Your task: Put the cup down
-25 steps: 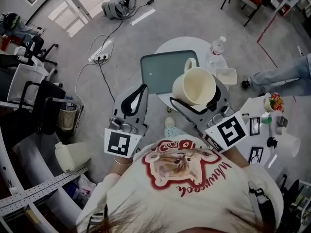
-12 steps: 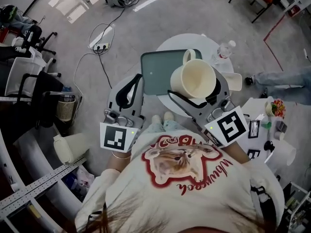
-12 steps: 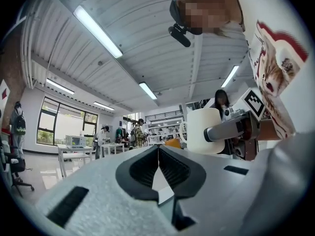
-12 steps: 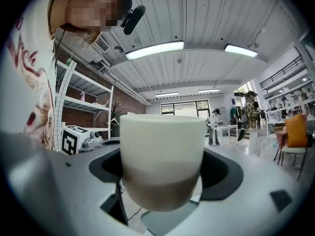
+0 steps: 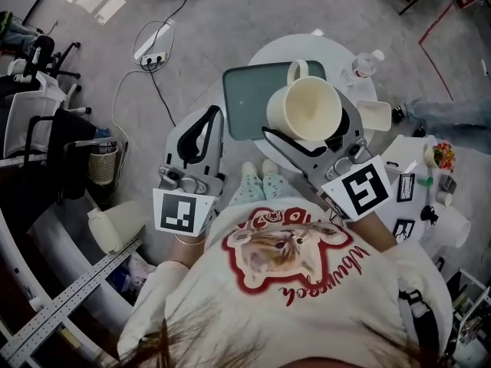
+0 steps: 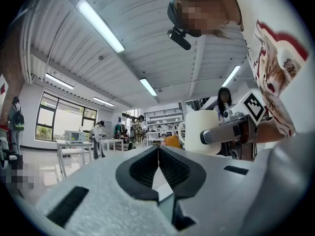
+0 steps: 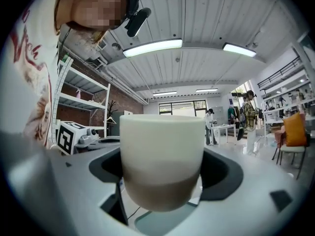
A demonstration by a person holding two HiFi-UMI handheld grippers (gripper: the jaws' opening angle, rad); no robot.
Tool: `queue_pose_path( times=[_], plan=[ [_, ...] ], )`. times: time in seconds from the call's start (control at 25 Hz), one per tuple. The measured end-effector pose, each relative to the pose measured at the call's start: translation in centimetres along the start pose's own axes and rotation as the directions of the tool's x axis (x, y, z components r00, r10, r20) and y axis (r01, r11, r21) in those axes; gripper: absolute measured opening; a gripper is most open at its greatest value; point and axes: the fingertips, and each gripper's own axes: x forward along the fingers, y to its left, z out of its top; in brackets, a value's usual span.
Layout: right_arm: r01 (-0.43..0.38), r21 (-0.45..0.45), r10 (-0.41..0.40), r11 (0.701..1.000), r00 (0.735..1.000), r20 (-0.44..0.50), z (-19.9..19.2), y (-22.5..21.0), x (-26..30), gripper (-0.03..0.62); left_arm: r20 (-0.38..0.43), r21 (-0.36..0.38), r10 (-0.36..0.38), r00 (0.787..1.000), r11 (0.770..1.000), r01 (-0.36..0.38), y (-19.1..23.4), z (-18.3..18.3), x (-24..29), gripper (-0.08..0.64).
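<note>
One cup (image 5: pixel 304 106) sits upright in your right tool (image 5: pixel 309 123), whose jaws are clamped on its wall. It hangs over the tray's (image 5: pixel 253 102) near right corner, handle pointing away from you. Your left tool (image 5: pixel 209 117) is closed on nothing and sits left of the tray, off the counter (image 5: pixel 322 48). I'd lower the cup straight down and keep its mouth level. Let the base rest flat, wholly on the tray or wholly beside it, never across the rim. Only then part the jaws and back out level.
</note>
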Motion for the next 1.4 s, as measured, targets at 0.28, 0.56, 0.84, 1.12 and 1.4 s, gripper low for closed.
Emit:
queue_pose_path(
  times=[0.28,0.56,0.84,1.12,1.4],
  plan=[
    [0.006,-0.024,-0.007,1.0,1.0,-0.019,-3.1,0.1,3.0,0.416,-0.028,-0.034,0.029,0.999,0.999,-0.03,2.1,-2.8,-0.7,0.015],
    [-0.006,-0.015,0.005,1.0,0.999,-0.038,-4.0,0.0,5.1,0.416,-0.045,-0.048,0.05,0.998,0.998,-0.052,3.3,-4.6,-0.6,0.015],
    [-0.011,-0.011,0.01,1.0,0.999,-0.053,-6.6,-0.4,6.7,0.416,-0.063,-0.06,0.048,0.997,0.997,-0.052,3.3,-6.0,-0.2,0.015],
    [-0.022,-0.013,0.021,1.0,0.998,-0.058,-8.7,-0.7,8.8,0.416,-0.082,-0.078,0.057,0.995,0.995,-0.064,3.9,-8.0,-0.1,0.015],
    [-0.035,-0.021,0.033,0.999,0.997,-0.074,-10.8,-1.2,10.2,0.416,-0.112,-0.094,0.074,0.991,0.992,-0.085,4.4,-10.2,-0.4,0.015]
  ],
)
